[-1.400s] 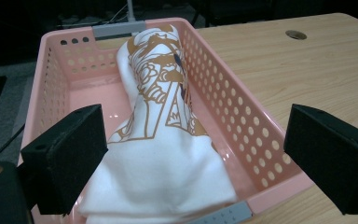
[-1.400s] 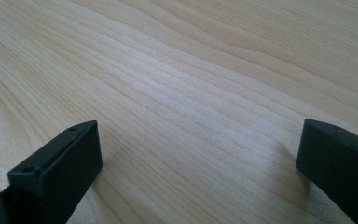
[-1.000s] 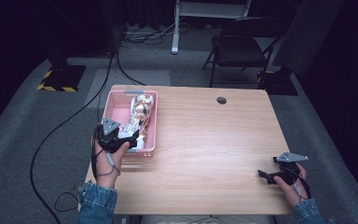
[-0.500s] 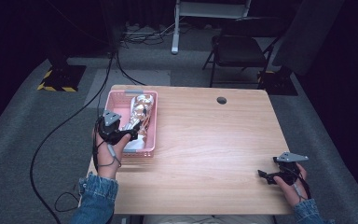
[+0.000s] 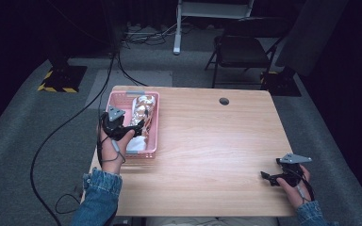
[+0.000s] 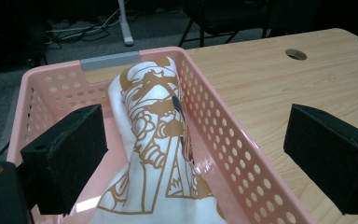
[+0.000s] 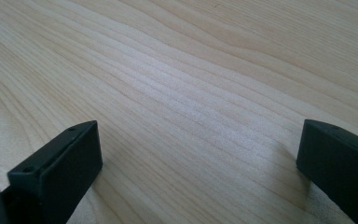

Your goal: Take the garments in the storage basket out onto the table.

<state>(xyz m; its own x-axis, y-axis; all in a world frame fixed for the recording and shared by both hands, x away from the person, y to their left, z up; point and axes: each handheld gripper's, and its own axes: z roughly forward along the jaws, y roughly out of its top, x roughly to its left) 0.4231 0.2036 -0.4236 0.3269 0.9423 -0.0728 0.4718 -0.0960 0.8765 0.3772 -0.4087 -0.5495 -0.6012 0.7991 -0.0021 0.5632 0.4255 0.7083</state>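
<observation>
Cloth [image 6: 154,154]: white fabric w/ brown/gold print, bunched lengthwise inside the pink basket [image 6: 242,154], running from the near end up to the far wall. A small dark streak sits on the fabric near the right wall, can't tell what it is. In the high view the cloth [image 5: 140,117] fills most of the basket [image 5: 154,123], which sits at the table's left edge, far half.

Left gripper [image 6: 196,154]: jaws wide open, nothing held. It hangs over the near end of the basket; left pad is over the basket interior, right pad is outside the right wall, over the table [image 6: 279,88]. Cloth lies between and below the pads; contact can't be confirmed. High view: left gripper [image 5: 139,126] at the basket's left-near side, grey plate on top, cable trailing off the table edge.

Right gripper [image 7: 196,163]: jaws wide open, empty, low over bare wood [image 7: 191,70]. High view puts it [image 5: 264,175] at the near-right corner, well apart from the basket.

Table has a cable hole [image 5: 224,100] near the far edge.
</observation>
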